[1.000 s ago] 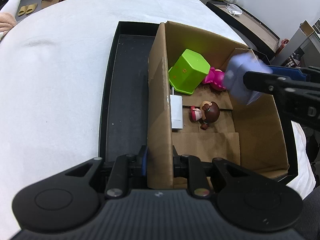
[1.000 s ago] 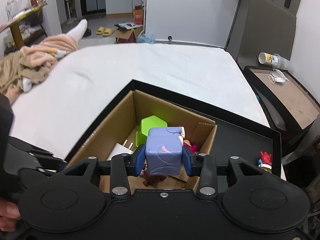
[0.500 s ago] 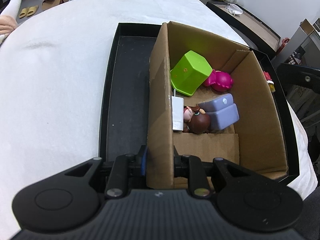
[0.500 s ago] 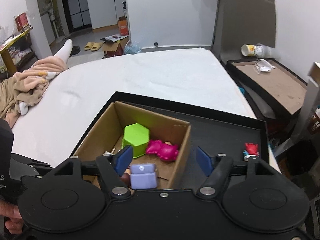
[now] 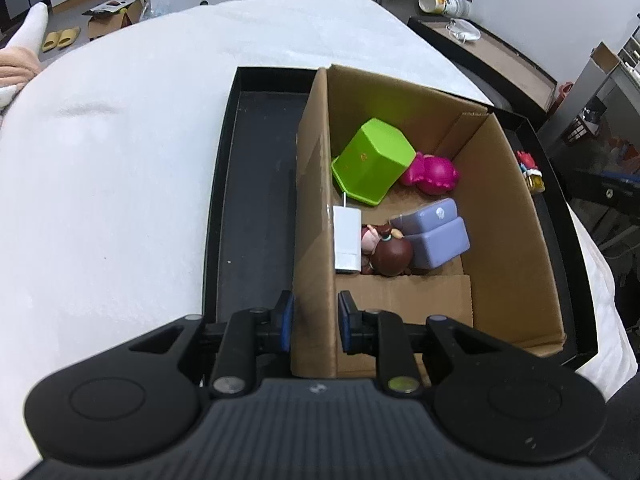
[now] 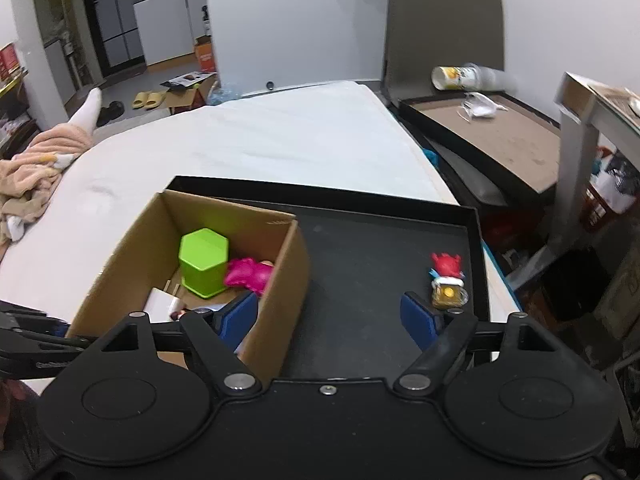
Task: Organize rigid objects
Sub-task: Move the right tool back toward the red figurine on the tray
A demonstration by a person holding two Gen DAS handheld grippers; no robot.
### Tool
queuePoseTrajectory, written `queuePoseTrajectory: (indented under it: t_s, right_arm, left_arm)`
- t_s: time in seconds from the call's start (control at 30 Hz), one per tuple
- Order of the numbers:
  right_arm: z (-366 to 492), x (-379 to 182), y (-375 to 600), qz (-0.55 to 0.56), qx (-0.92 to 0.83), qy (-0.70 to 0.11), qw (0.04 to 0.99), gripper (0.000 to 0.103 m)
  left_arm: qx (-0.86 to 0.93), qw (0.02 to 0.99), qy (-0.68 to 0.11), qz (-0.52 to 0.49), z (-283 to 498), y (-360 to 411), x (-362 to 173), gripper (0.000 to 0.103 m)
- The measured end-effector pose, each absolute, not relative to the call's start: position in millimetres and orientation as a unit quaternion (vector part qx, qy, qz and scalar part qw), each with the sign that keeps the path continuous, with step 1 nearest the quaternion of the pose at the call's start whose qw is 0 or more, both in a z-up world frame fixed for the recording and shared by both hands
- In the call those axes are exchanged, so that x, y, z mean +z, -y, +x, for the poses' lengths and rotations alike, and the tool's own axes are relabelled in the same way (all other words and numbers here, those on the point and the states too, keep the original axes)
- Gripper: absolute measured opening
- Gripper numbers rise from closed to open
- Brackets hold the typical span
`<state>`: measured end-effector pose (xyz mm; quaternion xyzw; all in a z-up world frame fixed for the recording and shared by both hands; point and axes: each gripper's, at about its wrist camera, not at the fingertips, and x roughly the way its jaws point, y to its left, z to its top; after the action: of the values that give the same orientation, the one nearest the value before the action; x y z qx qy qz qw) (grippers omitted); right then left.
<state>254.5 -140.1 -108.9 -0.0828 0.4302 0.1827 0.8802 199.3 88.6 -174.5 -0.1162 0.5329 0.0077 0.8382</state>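
A cardboard box (image 5: 516, 232) (image 6: 120, 264) stands in a black tray (image 5: 256, 184) (image 6: 360, 256). Inside lie a green hexagonal cup (image 5: 372, 160) (image 6: 203, 262), a pink toy (image 5: 434, 172) (image 6: 248, 274), a lilac block figure (image 5: 434, 236), a brown-haired doll (image 5: 390, 254) and a white charger (image 5: 347, 240) (image 6: 160, 302). My left gripper (image 5: 314, 322) is shut on the box's near left wall. My right gripper (image 6: 330, 316) hangs over the tray to the right of the box, its jaws opening with nothing between them. A small red figure (image 5: 530, 170) (image 6: 447, 276) stands on the tray near its right pad.
The tray rests on a white bed (image 5: 120, 160) (image 6: 280, 136). A black-framed side table (image 6: 492, 132) with a tipped cup (image 6: 460, 76) stands to the right. A beige blanket (image 6: 28, 172) lies at the bed's left edge.
The right gripper let go of the lilac block figure, which dropped into the box beside the doll. It then moved right, out over the tray, with its jaws spreading. The left gripper kept its hold.
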Motion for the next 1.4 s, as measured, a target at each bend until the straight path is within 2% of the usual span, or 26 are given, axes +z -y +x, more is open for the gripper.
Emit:
queuePoseTrajectory:
  t_s: [0.1, 0.77, 1.03, 1.17, 1.4]
  right_arm:
    - [256.0, -112.8, 149.9, -0.077, 0.174, -0.431, 0.882, 0.081]
    - [274.6, -144.5, 198.4, -0.047, 0.122, -0.435, 0.891, 0.080]
    - [294.2, -160.1, 210.0, -0.038, 0.116, -0.435, 0.892, 0.071]
    - [304.8, -170.4, 212.1, -0.043, 0.114, -0.440, 0.890, 0.063]
    - [320.4, -185.2, 211.4, -0.053, 0.111, -0.444, 0.888, 0.062]
  left_arm:
    - [0.011, 0.842, -0.526, -0.116, 197.3, -88.5, -171.1, 0.021]
    - [0.011, 0.849, -0.511, -0.135, 193.1, -91.8, -165.4, 0.016]
    - [0.012, 0.849, -0.512, -0.130, 194.5, -90.4, -166.8, 0.016]
    - [0.012, 0.849, -0.512, -0.132, 195.4, -91.4, -168.2, 0.016]
    - [0.013, 0.848, -0.513, -0.134, 197.9, -92.5, -170.9, 0.016]
